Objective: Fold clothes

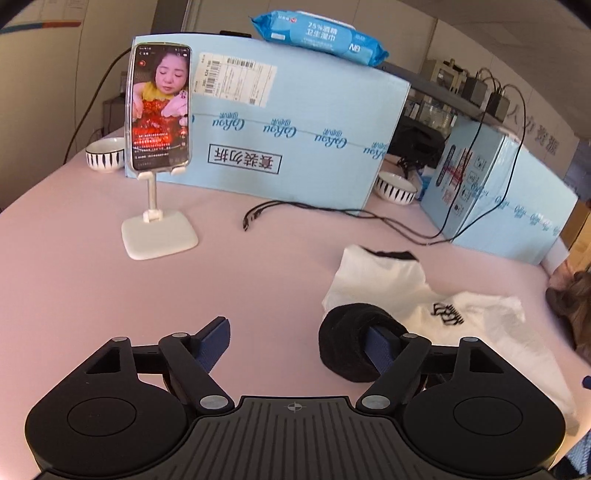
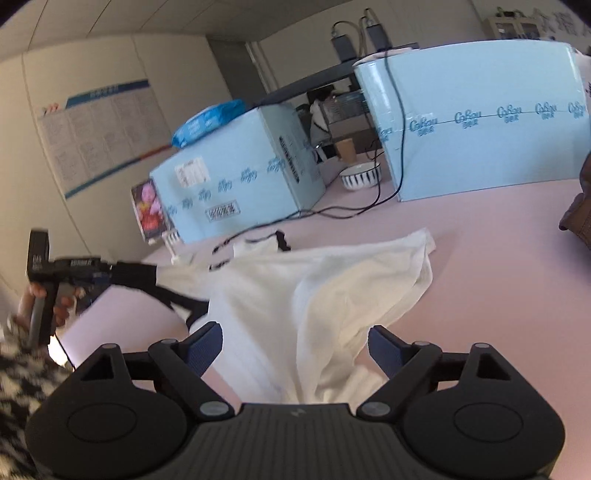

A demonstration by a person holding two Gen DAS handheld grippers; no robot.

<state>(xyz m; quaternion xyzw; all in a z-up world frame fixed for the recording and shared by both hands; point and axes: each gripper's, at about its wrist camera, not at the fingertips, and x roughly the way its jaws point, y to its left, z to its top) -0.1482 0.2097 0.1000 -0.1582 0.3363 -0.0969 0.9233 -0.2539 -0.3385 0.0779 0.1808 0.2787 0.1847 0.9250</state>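
- Two sets of tongs are showing, both standing spread wide, nothing pinched.
- Left tongs (image 1: 295, 343) are hovering over the pink surface (image 1: 92, 288); a black cuff (image 1: 351, 339) of the garment is hanging looped round the right finger (image 1: 380, 350), and the other finger is staying clear of it.
- Right tongs (image 2: 295, 350) are sitting low over the white garment (image 2: 325, 295); bunched white cloth is lying in the gap between the fingers, pads not pressing it.
- White garment with black trim and a small black print (image 1: 447, 314) is lying crumpled on the near right part of the surface.
- In the right wrist view a hand (image 2: 40, 306) at far left is gripping the other tool's handle.
- Phone (image 1: 160, 107) is standing on a white stand (image 1: 159, 236) at left, screen lit.
- Blue cartons (image 1: 295, 122) are lining the far side, a wipes pack (image 1: 321, 33) lying on top of one.
- Striped bowls (image 1: 105, 153) are sitting beside the cartons; black cables (image 1: 332, 212) are trailing across the surface.
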